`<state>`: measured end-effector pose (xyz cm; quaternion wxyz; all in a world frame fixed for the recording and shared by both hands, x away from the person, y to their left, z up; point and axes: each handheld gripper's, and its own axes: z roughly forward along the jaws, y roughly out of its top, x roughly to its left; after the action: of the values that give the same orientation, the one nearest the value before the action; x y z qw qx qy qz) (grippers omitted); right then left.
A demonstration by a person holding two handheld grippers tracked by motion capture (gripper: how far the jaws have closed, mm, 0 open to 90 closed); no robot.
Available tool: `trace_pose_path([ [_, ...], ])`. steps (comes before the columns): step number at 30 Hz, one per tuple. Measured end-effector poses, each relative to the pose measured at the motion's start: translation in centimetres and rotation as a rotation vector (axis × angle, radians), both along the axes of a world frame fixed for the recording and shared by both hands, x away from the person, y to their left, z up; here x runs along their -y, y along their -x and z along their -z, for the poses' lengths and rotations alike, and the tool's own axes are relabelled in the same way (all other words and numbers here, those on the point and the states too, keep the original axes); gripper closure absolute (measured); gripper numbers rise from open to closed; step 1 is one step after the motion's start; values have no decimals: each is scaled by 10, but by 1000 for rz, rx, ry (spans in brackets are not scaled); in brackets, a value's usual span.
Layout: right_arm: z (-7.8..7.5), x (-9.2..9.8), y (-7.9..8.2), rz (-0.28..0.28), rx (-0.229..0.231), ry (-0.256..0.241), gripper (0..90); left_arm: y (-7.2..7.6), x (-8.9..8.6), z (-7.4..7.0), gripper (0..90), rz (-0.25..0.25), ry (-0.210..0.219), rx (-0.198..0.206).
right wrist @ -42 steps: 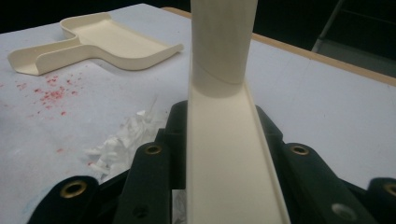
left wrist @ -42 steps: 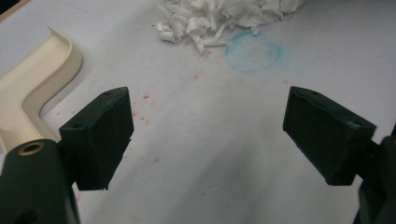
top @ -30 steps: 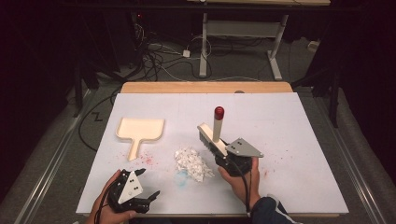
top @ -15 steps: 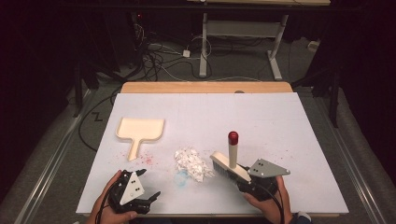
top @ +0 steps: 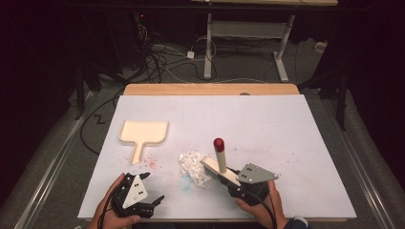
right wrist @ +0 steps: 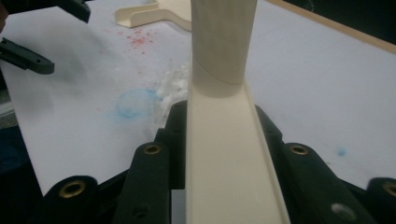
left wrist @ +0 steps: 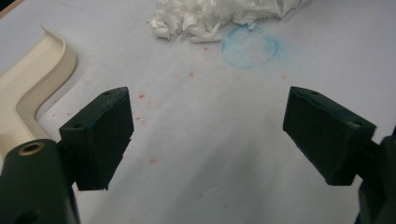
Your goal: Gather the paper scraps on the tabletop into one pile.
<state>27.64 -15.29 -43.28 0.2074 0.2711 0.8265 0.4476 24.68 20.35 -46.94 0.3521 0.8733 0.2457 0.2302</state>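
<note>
While clamped in right tongs (top: 228, 177), brush (top: 218, 164) touches paper (top: 193, 164)

Cream brush (top: 218, 167) with red-tipped handle, clamped in the black right gripper (top: 239, 183); white crumpled paper (top: 193, 164) just left of it; cream dustpan (top: 143, 133) beyond the black left gripper (top: 150, 188); red specks and a blue smudge (left wrist: 251, 46) on the white table (top: 296, 138).

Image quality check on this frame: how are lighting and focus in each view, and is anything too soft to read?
High view: the white table is evenly lit, its surroundings dark. Left gripper view: the shredded paper pile and blue smudge read fairly sharp, the near jaws slightly soft. Right gripper view: the cream brush in the right hand-held gripper sits very close and looks soft, and the dustpan behind is blurred.
</note>
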Motion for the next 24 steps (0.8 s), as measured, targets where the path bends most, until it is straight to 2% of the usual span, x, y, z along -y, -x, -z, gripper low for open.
trace_pose_path([
  [2, -5, 14, -3, 16, 7, -22, 682, 0, 1, 0, 155, 3, -4, 1],
  [9, -20, 64, -13, 38, -25, -80, 681, -1, 1, 1, 155, -3, -18, -1],
  [10, -22, 74, -15, 36, -44, -101, 681, -2, 1, 1, 155, -5, -19, -1],
  [16, -26, 94, -11, 17, -42, -85, 680, -1, 1, 1, 155, -10, -14, -2],
  [18, -27, 101, -9, 1, -63, -75, 681, -2, 0, 1, 155, -11, -18, -3],
  [20, -27, 108, -6, 7, -72, -52, 681, -2, 0, 2, 155, -13, -21, -4],
  [24, -23, 119, -1, -12, -137, -26, 681, -2, 1, 2, 155, -10, -25, -1],
])
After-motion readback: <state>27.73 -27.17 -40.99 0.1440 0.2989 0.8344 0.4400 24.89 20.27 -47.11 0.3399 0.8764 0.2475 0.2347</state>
